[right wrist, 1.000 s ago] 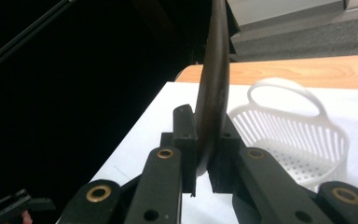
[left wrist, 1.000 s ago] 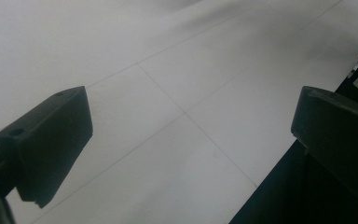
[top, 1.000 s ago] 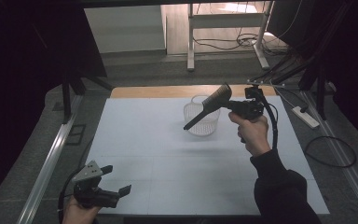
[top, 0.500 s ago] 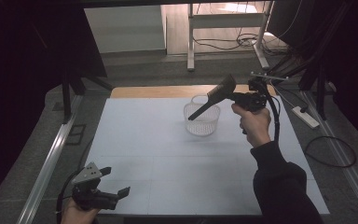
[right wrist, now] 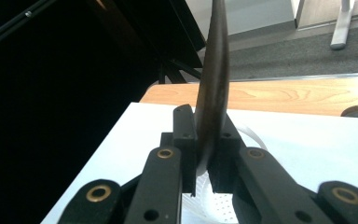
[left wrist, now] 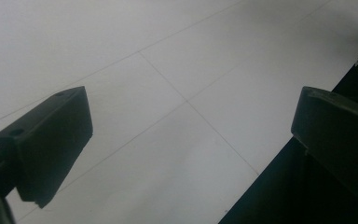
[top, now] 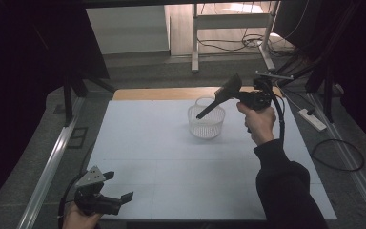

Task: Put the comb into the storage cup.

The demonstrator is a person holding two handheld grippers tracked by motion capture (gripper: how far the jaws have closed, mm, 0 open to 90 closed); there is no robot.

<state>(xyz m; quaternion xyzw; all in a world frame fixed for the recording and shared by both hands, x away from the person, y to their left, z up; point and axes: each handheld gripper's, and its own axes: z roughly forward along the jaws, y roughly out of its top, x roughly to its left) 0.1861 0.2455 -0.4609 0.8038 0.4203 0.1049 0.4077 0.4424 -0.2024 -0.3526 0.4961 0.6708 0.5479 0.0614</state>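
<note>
- Clamping a dark spatula (top: 221,96) by its flat blade, my right gripper (top: 248,98) lets the handle slant down towards the basket's seven o'clock.
- That keeps the white perforated basket (top: 206,123) just beneath, ready to receive it.
- My left gripper (top: 108,198) idles with jaws apart at the white mat's (top: 171,162) seven o'clock corner, out of the way.

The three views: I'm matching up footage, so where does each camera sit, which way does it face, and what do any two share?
High view: above the near table edge, facing forward and down; both hands, right sleeve.
Left gripper view: on the left gripper, facing the white table; open jaws.
Right gripper view: on the right gripper, facing the far edge; jaws clamp a dark spatula.
Shared: spatula, perforated basket.
</note>
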